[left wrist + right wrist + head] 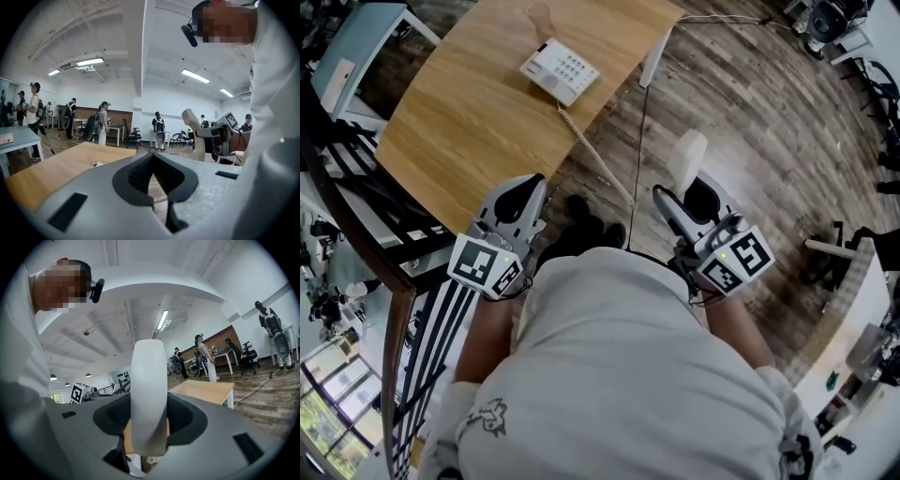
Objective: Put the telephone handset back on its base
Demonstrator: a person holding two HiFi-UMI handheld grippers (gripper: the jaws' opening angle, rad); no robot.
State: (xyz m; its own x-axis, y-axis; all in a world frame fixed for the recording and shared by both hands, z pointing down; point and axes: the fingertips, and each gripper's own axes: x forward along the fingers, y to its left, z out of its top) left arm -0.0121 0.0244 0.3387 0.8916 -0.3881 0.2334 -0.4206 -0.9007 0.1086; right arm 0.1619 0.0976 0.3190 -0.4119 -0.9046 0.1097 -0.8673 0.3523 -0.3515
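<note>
Holding the smooth, curved white handset [149, 371] upright, our right gripper [149, 404] is clamped round its middle, out over the plank floor [750, 141]. Our left gripper [151, 157] sits level alongside, ribbed dark pads together on nothing. Only the head view shows the boxy keypad base [560, 70] on the wooden table [459, 122], its coiled cord [595, 155] trailing back.

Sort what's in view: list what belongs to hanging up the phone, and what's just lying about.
Job: handset, gripped in the right gripper; phone base on the wooden table; coiled cord.
Lying about: left gripper, shut and empty; white floor cable; grey desk.
</note>
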